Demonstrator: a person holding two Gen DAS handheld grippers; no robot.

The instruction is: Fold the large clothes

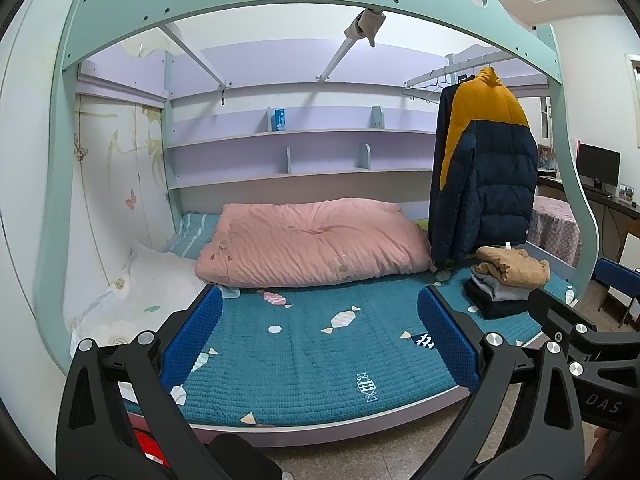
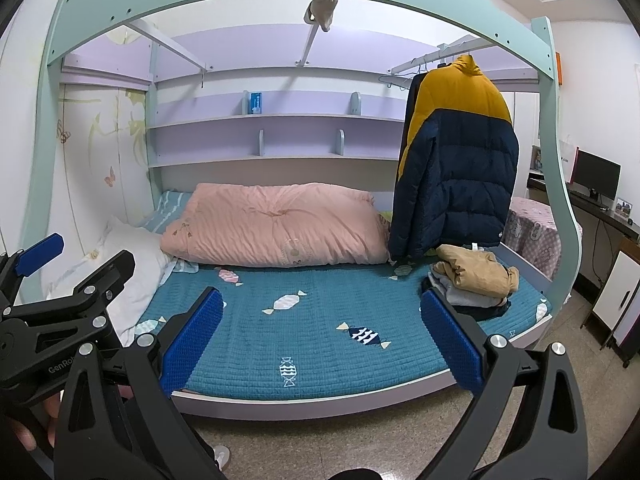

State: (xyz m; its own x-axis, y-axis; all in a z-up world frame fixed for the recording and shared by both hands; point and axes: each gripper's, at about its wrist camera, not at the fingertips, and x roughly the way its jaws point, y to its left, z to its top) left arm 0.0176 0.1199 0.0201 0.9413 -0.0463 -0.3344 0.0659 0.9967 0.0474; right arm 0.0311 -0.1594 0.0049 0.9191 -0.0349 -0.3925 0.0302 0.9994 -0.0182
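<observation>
Here, both tools are spread wide and hold nothing: the left tool (image 1: 320, 334) and the right tool (image 2: 322, 338) hover before the bed (image 2: 320, 364). One puffer jacket (image 2: 456, 164) hangs at its right end, above one stack of folded clothes (image 2: 474, 280); one pink quilt (image 2: 272, 224) lies behind.

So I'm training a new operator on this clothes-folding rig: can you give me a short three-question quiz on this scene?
1. True or false: the yellow and navy puffer jacket lies flat on the bed.
2. What tops the folded pile? A) tan garment B) pink quilt C) white pillow
3. Fill in: the left gripper and right gripper both have their jaws ____.

Key: 1 false, it hangs at the bed's right end; 2 A, the tan garment; 3 open.
</observation>
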